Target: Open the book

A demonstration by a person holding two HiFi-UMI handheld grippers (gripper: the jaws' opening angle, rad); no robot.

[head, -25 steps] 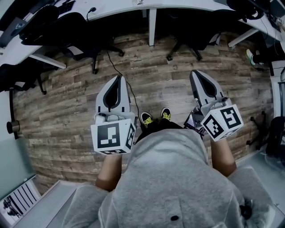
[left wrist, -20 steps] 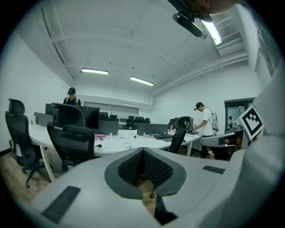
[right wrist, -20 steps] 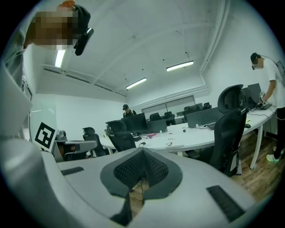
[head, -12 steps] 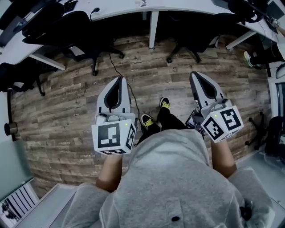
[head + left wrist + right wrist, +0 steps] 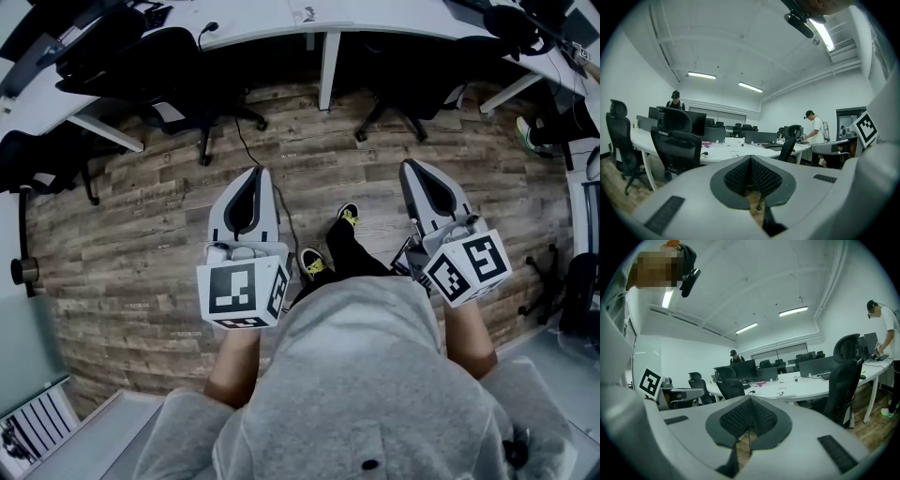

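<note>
You are holding the left hand-held gripper (image 5: 251, 172) and the right hand-held gripper (image 5: 411, 166) out in front of your waist. They are side by side and well apart, both pointing forward and nearly level, with your bare forearms (image 5: 232, 361) behind them. Both pairs of jaws are sitting closed, pads together, gripping nothing. You are standing on a wood-plank floor (image 5: 131, 253), facing a long white table (image 5: 253, 19) with black office chairs (image 5: 173, 56) along it. The book is showing in no view.
</note>
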